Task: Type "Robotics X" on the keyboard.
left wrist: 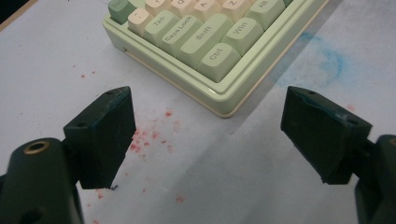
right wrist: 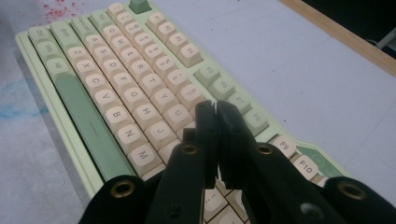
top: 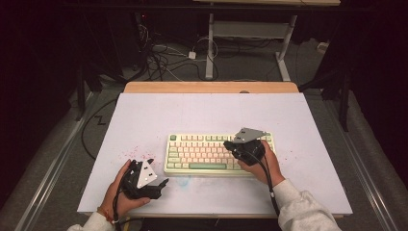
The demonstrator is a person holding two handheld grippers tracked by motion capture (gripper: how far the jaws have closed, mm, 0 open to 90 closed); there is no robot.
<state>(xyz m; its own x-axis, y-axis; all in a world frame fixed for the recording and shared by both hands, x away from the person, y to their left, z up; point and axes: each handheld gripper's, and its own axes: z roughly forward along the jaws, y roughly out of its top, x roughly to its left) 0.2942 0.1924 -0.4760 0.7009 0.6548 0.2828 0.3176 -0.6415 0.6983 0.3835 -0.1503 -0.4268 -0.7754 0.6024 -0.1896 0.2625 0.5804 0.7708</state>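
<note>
While the left gripper (top: 153,179) waits wide open near the desk's front edge, the right gripper (right wrist: 215,108), jaws pressed together, pokes the pale-green plastic keyboard (top: 202,153), seemingly typing.
</note>
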